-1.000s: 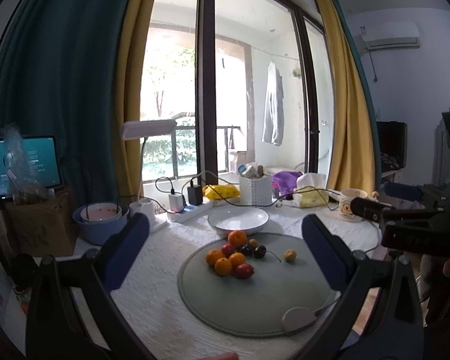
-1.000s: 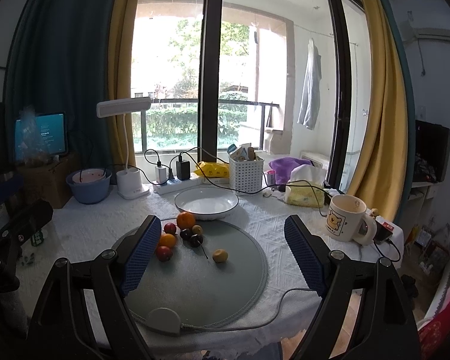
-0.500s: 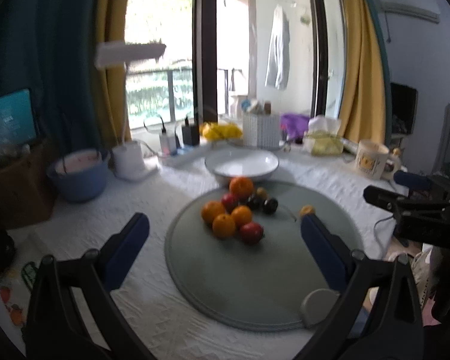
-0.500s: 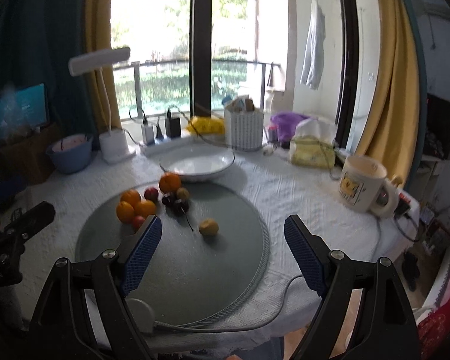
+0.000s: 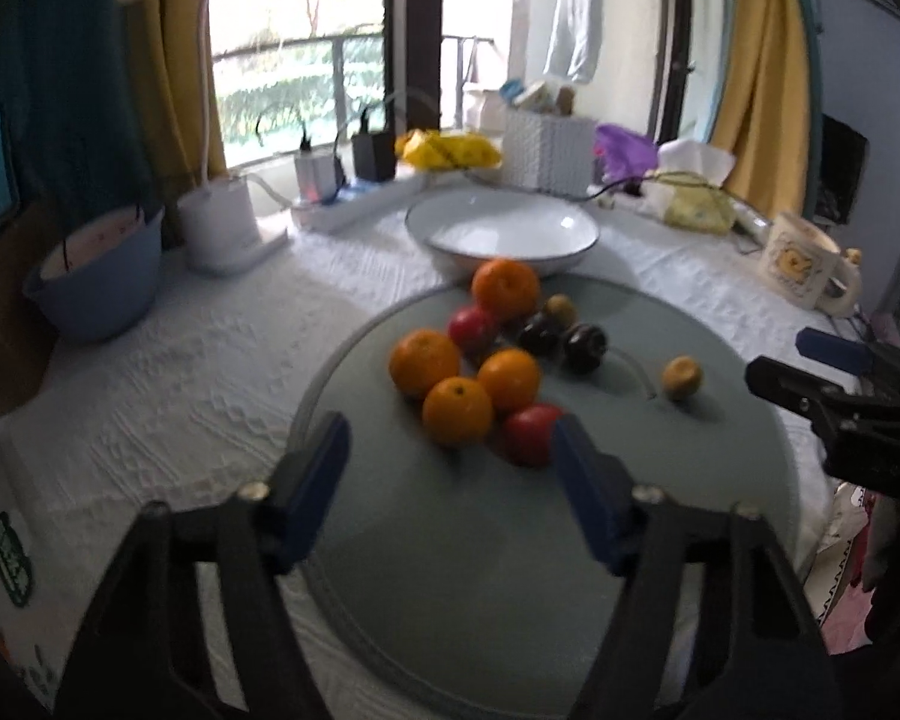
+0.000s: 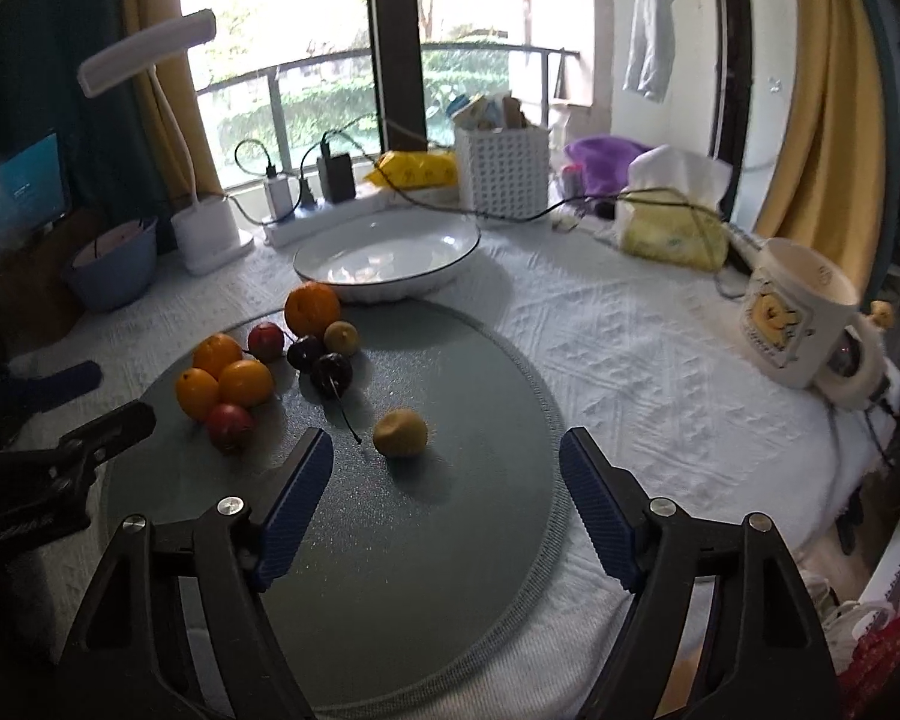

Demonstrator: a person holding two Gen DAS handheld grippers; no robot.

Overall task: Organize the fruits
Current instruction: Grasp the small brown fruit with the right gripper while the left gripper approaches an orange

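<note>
While the left gripper (image 5: 450, 456) hovered with jaws spread, a cluster of round orange and red fruits (image 5: 468, 360) lay at its 12 o'clock on the round grey-green mat (image 5: 450, 570). From the right wrist, the right gripper (image 6: 447, 474) was likewise spread, a small yellowish-brown fruit (image 6: 399, 432) at 12 o'clock, the white ceramic bowl (image 6: 387, 258) beyond.

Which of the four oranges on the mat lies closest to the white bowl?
The largest orange, alone at the far end of the fruit cluster, right beside the white bowl. The other three sit bunched together nearer the grippers.
</note>
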